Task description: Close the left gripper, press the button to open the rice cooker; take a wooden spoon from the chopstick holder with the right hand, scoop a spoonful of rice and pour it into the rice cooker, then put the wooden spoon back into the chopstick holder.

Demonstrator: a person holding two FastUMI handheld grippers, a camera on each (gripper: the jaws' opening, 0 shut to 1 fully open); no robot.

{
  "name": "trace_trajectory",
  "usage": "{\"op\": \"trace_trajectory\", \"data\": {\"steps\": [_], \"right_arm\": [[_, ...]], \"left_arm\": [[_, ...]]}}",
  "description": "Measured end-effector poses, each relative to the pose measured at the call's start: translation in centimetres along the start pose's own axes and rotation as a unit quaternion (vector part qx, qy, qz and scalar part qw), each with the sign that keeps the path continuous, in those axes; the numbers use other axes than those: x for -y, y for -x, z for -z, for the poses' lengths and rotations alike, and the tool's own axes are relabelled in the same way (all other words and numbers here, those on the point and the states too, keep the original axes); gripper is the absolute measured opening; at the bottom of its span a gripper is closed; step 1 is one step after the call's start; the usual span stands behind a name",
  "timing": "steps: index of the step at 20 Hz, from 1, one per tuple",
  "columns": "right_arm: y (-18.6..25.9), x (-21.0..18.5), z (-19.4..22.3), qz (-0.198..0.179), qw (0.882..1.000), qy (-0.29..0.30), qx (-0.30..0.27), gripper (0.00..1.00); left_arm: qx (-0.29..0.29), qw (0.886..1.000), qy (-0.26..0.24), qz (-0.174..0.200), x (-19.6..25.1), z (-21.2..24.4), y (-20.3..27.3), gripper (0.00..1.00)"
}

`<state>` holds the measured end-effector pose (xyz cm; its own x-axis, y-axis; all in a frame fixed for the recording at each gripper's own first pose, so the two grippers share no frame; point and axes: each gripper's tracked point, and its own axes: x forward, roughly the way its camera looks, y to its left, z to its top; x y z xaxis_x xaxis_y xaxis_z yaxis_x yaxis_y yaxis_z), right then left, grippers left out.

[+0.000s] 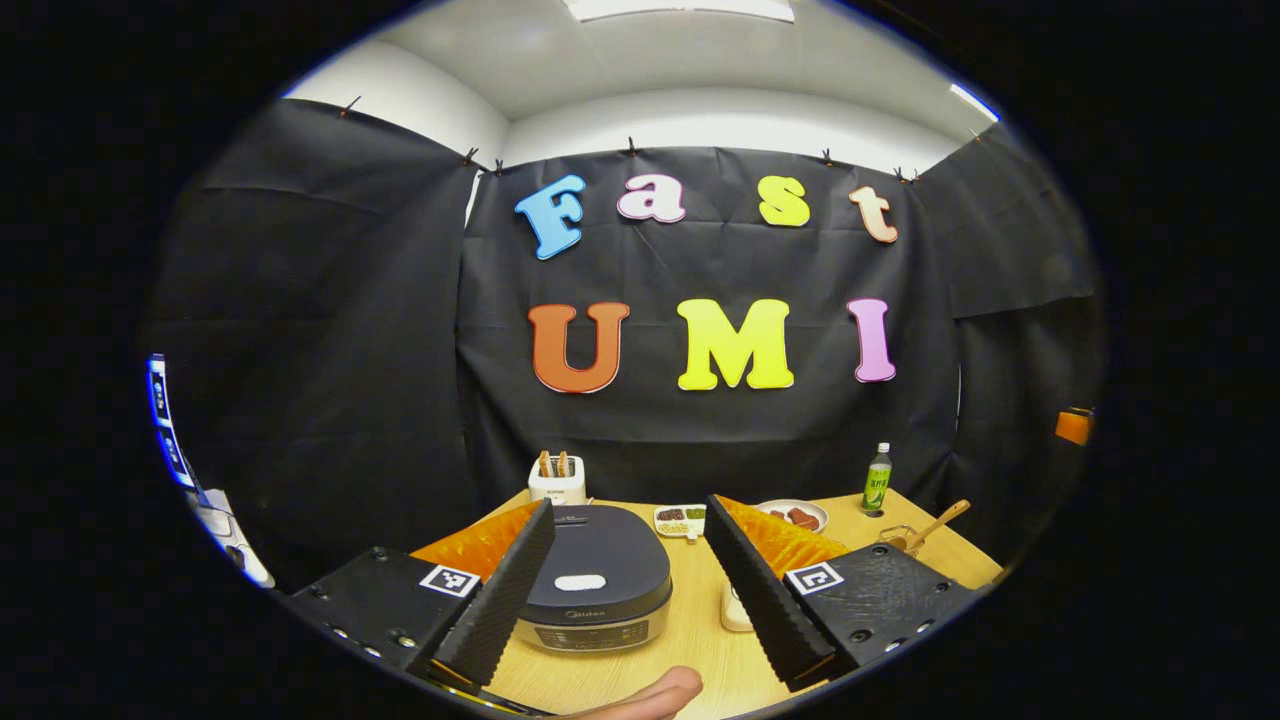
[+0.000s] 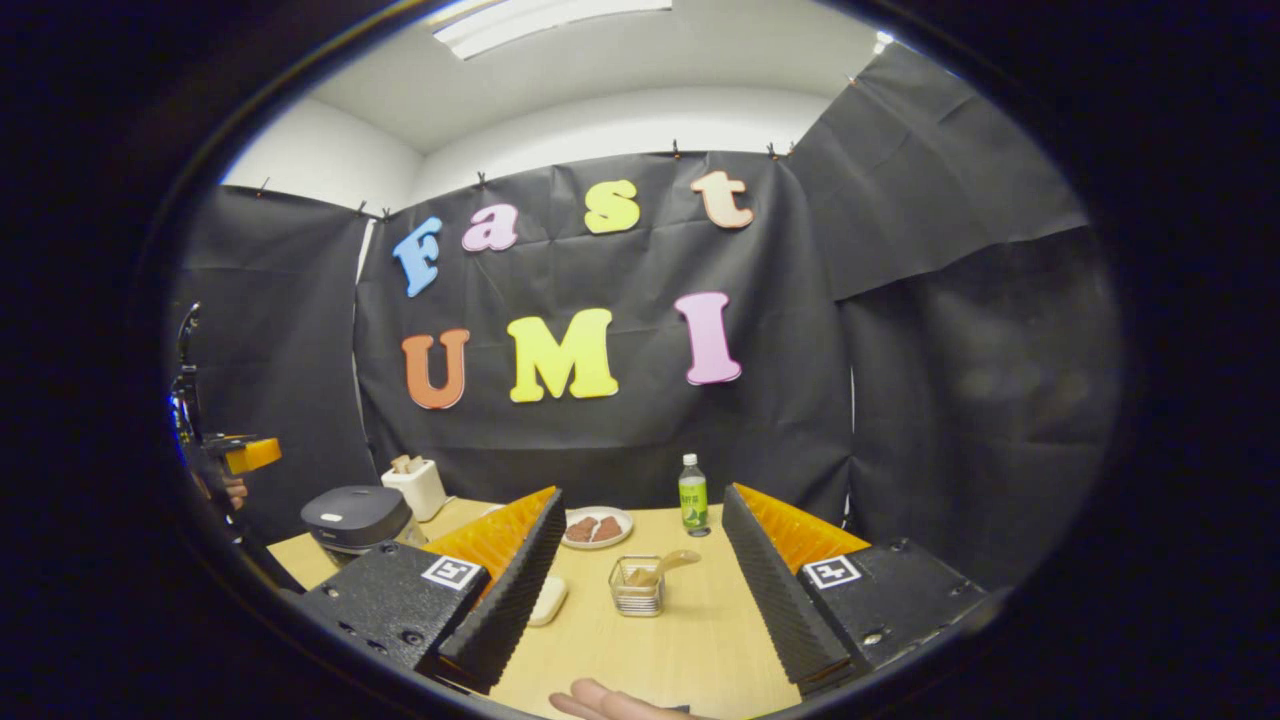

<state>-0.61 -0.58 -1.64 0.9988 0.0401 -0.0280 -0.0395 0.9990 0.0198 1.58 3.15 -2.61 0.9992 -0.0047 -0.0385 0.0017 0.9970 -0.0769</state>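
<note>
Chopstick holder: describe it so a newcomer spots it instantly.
Start at the wooden table, then find the green bottle near the back. Just in front of it stands the chopstick holder, a small clear square container, the one thing with a wooden spoon leaning out.

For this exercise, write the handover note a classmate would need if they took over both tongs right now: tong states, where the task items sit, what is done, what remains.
Left tongs: open, empty, raised in front of the rice cooker.
Right tongs: open, empty, facing the chopstick holder.
Rice cooker: on the table, lid closed.
Wooden spoon: standing in the chopstick holder, untouched.
Done: nothing yet.
Left: close the left tongs, press the button to open the cooker; take the spoon with the right, scoop rice, pour it into the cooker, return the spoon to the holder.
</note>
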Motion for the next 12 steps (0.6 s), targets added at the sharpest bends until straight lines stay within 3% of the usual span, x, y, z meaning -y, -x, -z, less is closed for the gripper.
{"op": "trace_trajectory", "data": {"steps": [4, 11, 12], "right_arm": [[0.4, 0.2, -0.6, 0.004, 1.0, 0.011, 0.014, 1.0], [1.2, 0.2, -1.0, 0.006, 0.999, 0.02, 0.033, 1.0], [1.3, 0.1, -0.9, 0.004, 0.999, 0.021, 0.032, 1.0]], "left_arm": [[0.0, 1.0, 0.023, 0.007, -0.4, 0.6, -0.8, 0.94], [-0.017, 1.0, 0.013, 0.009, -1.2, 3.5, -3.6, 0.86], [-0.019, 1.0, 0.01, 0.01, -1.1, 3.9, -3.9, 0.65]]}}
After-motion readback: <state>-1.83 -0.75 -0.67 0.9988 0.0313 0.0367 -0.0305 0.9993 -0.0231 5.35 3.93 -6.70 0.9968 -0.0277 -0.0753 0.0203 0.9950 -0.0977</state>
